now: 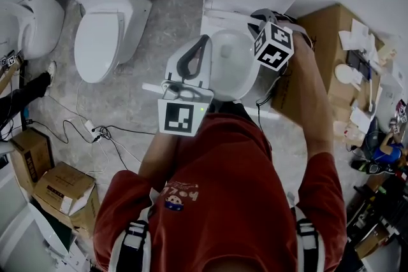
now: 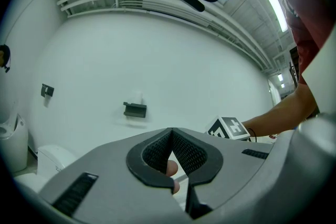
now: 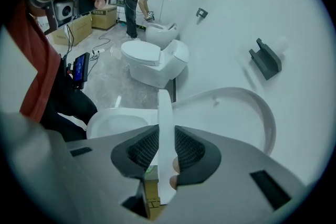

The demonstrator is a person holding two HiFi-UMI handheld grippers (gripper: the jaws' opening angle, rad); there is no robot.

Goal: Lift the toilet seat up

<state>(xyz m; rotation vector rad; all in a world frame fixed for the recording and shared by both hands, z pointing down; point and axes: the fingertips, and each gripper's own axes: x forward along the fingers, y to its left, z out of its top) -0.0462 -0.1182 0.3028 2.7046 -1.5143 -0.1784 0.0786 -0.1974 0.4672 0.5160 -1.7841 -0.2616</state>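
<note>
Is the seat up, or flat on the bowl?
Partly up: the seat stands on edge, clamped in the right gripper, clear of the bowl and not yet against the lid.

Red shirt (image 1: 223, 188) (grey, black-padded right claw (image 3: 164, 152))

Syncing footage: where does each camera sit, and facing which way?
Head view: head-mounted, facing down at the toilet; red shirt shows.
Left gripper view: on shut left tool, facing the wall; right forearm shows.
Right gripper view: on right tool, clamping the toilet seat.
Shared by head and left gripper views: right tool's marker cube.
</note>
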